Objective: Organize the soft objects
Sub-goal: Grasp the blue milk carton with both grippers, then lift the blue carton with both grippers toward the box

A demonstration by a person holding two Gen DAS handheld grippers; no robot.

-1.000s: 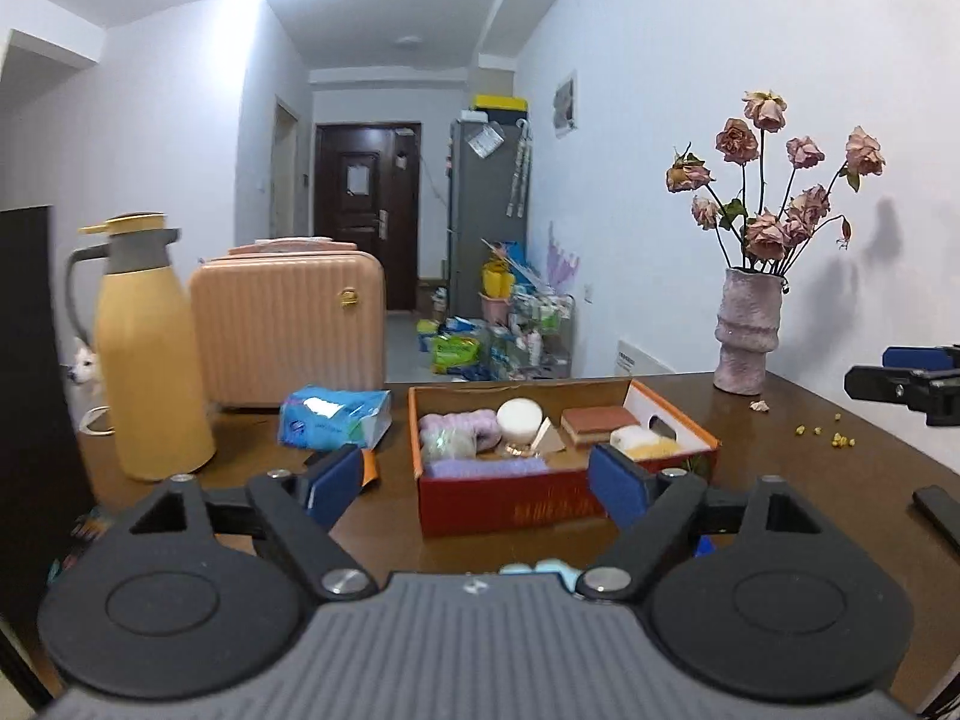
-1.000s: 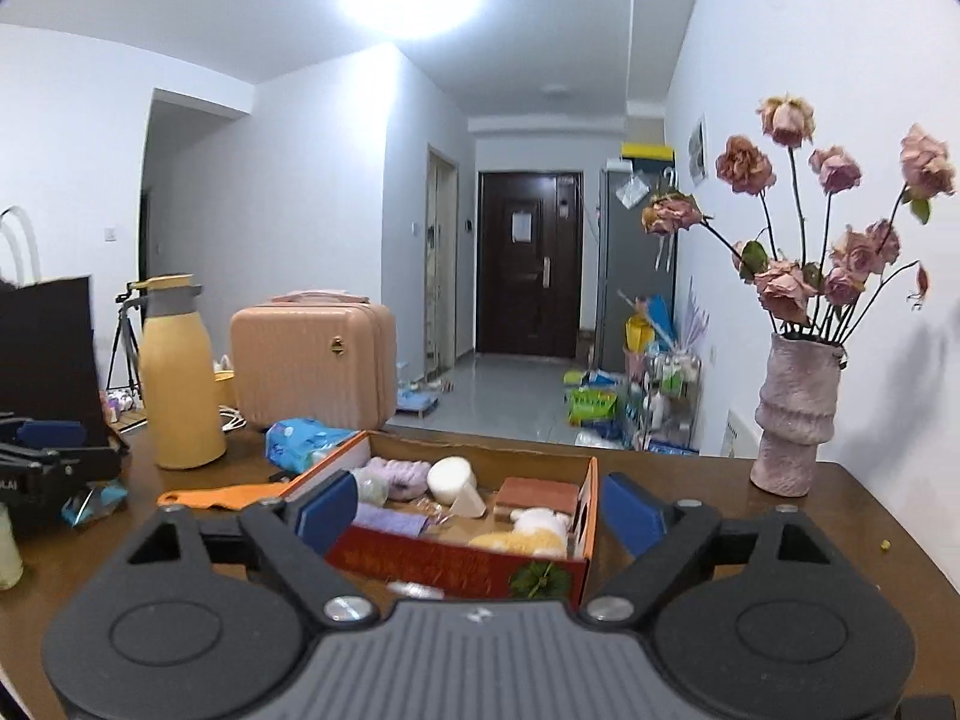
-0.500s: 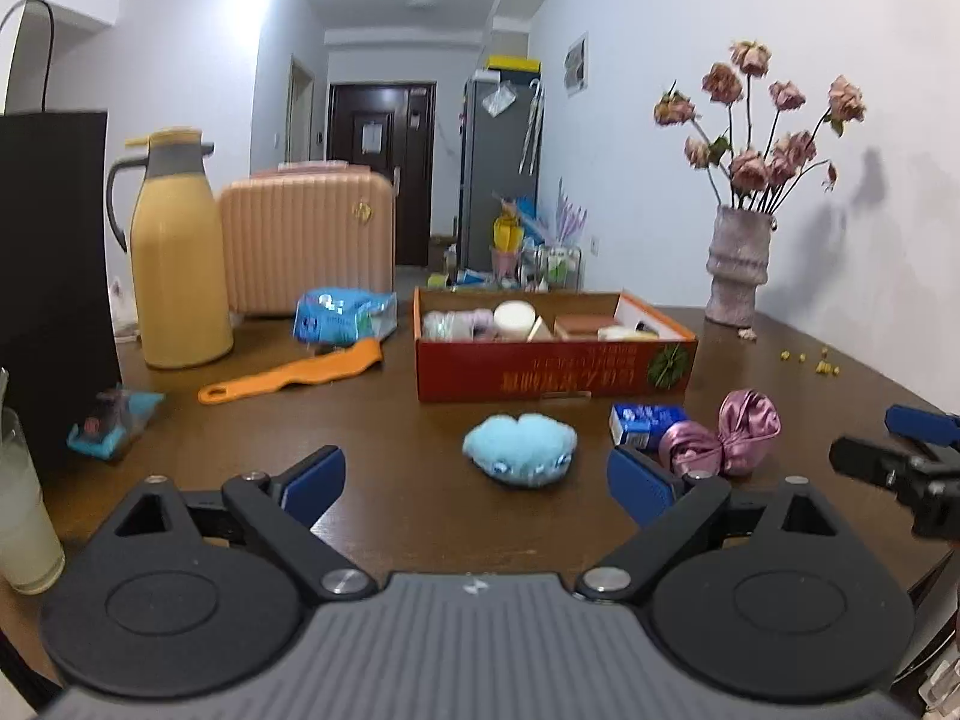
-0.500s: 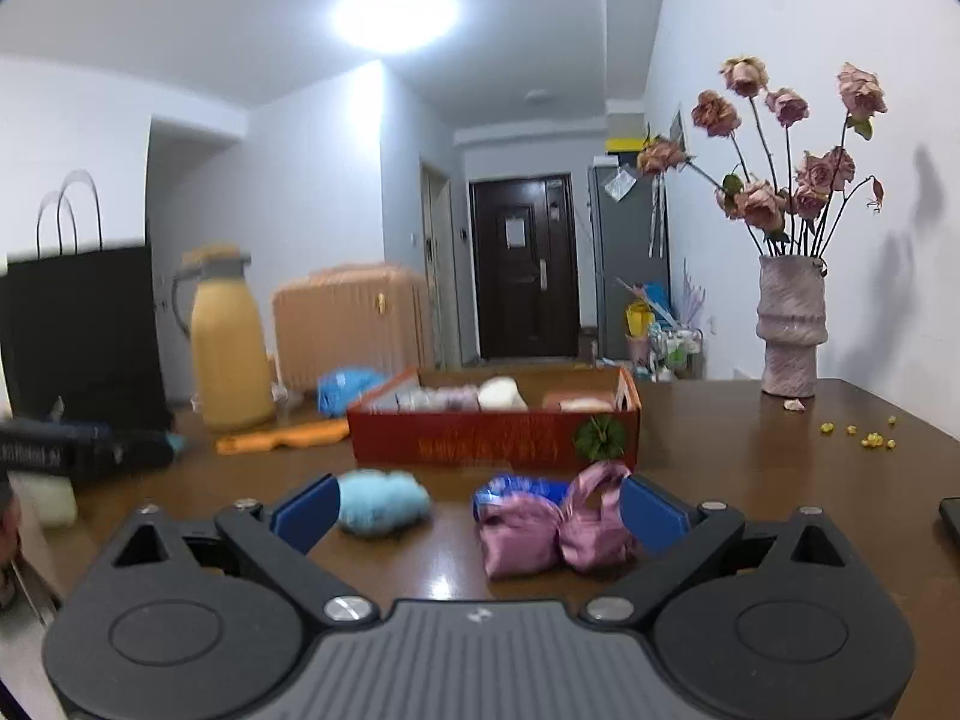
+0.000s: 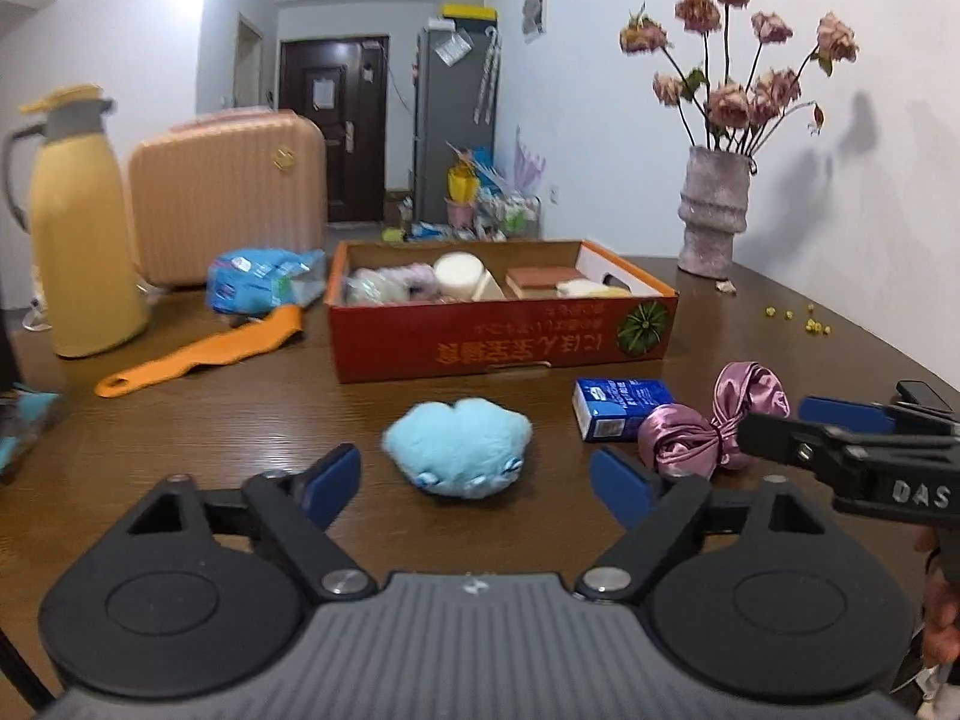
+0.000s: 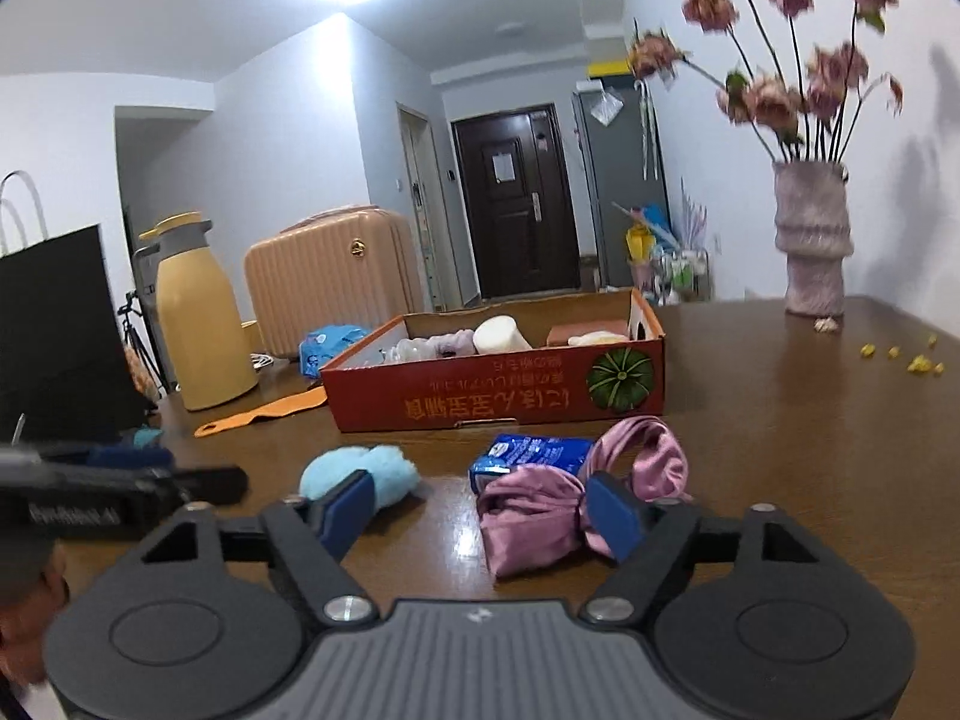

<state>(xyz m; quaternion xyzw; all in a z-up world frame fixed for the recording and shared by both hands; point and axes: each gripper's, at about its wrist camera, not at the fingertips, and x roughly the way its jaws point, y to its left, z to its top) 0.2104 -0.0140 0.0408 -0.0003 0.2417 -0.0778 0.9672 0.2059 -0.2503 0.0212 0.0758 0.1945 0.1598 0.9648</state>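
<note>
Low over the desk (image 5: 180,420), both grippers have dropped: left gripper (image 5: 474,477) brackets the plush (image 5: 459,447), right gripper (image 6: 480,507) the scrunchie (image 6: 540,510); fingers narrowing, seemingly not yet gripping.

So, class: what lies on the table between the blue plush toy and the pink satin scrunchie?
A small blue tissue pack, clearest in the left wrist view, between the blue plush toy and pink satin scrunchie.

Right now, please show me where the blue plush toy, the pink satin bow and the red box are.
blue plush toy (image 5: 457,447), left wrist view, middle of its fuzzy top.
pink satin bow (image 6: 531,507), right wrist view, its nearer loop.
red box (image 5: 498,339), left wrist view, its printed front wall.
</note>
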